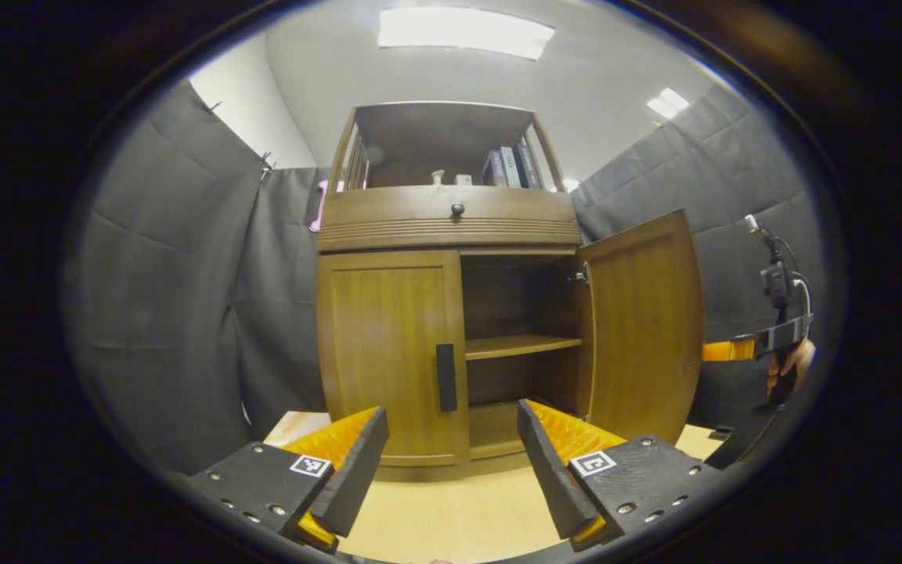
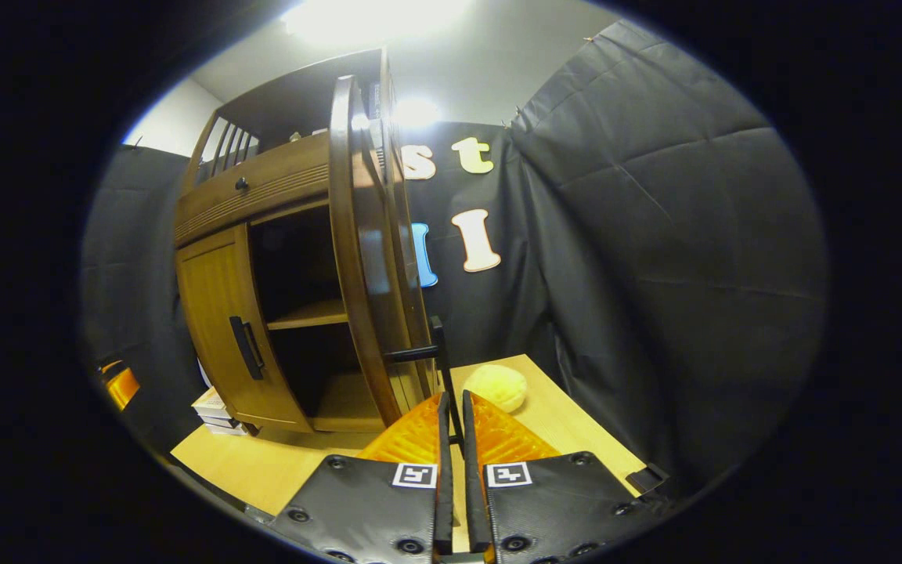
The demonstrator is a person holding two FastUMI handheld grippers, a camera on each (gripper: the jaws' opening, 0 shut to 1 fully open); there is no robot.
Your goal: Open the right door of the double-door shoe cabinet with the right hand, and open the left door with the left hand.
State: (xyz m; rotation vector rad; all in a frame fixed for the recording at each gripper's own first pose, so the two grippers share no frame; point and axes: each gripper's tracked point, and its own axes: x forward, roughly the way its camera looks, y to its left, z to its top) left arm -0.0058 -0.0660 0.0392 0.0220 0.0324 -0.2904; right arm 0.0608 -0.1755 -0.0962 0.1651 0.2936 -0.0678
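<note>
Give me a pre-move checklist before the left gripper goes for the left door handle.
1. Right door swung open: ok.
2. Left door shut, yet to open: ok.
3. Left door handle in plain sight, nothing in front of it: ok.
4. Left gripper open, fingers spread wide enough for the handle: ok.
5. Left gripper lined up with the handle: ok, handle sits between the fingers, gripper short of it.
6. Right gripper closed on the right door handle: ok.

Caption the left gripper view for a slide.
Open hand-held gripper faces closed left door; right door already swung open.
</note>
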